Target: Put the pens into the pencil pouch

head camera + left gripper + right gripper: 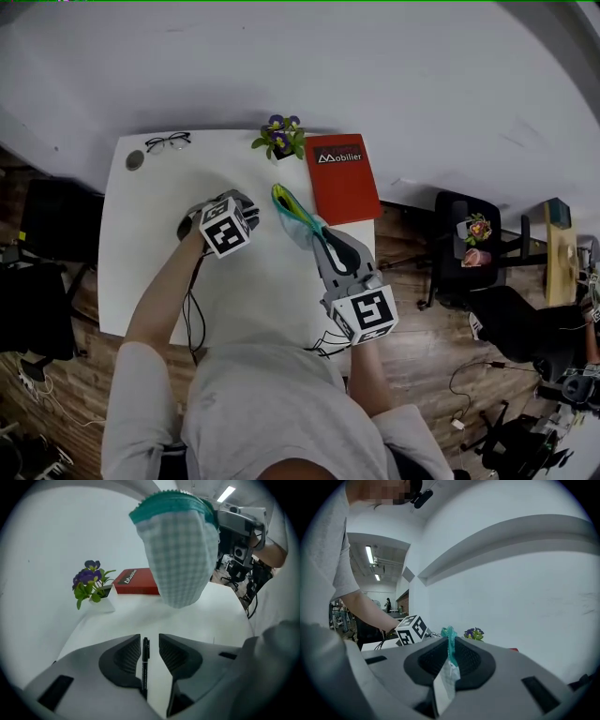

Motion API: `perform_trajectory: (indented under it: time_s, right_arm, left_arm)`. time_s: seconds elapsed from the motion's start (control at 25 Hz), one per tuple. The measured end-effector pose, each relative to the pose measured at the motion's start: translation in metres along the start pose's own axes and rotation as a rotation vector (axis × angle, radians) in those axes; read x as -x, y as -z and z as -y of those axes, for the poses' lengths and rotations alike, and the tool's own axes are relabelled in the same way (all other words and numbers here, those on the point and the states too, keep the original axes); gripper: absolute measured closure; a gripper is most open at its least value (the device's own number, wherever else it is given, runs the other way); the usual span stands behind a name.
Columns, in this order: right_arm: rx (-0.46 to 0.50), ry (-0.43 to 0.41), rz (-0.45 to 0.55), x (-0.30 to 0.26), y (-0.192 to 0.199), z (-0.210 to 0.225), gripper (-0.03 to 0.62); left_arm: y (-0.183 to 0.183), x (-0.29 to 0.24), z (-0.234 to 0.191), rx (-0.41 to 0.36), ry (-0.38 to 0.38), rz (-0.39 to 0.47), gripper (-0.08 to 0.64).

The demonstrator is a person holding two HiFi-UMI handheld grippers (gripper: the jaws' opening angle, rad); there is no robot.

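White table (141, 281); left gripper (150, 644) round one pen (145, 665); right gripper (451, 645), one pouch (180, 550)

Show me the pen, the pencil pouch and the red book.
pen (145, 663): left gripper view, mid barrel.
pencil pouch (180, 559): left gripper view, checked side.
red book (343, 183): head view, cover middle.

Red book (342, 176), potted flowers (280, 138), glasses (168, 142) — white table (150, 262)

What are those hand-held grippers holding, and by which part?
The right hand-held gripper pinches the pencil pouch by its teal edge. The left hand-held gripper stands open around a black pen, ungripped.
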State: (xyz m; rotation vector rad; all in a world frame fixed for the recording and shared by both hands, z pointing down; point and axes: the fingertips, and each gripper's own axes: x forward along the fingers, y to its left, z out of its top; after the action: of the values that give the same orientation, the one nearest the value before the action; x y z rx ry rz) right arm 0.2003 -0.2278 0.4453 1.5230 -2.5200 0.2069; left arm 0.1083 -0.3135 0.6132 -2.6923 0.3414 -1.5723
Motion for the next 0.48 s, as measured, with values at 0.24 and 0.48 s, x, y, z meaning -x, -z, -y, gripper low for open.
perform_trajectory:
  time_s: [0.24,0.48]
  right_arm:
    - [-0.005,-0.011,-0.014,-0.007,0.006,0.008,0.534]
    - [0.006,-0.034,-0.029,-0.015,0.014,0.009,0.534]
  left_arm:
    - [0.009,-0.033,-0.005,-0.021,0.057,-0.093,0.440]
    - [0.022,-0.050,-0.007,-0.021,0.106,-0.159,0.439]
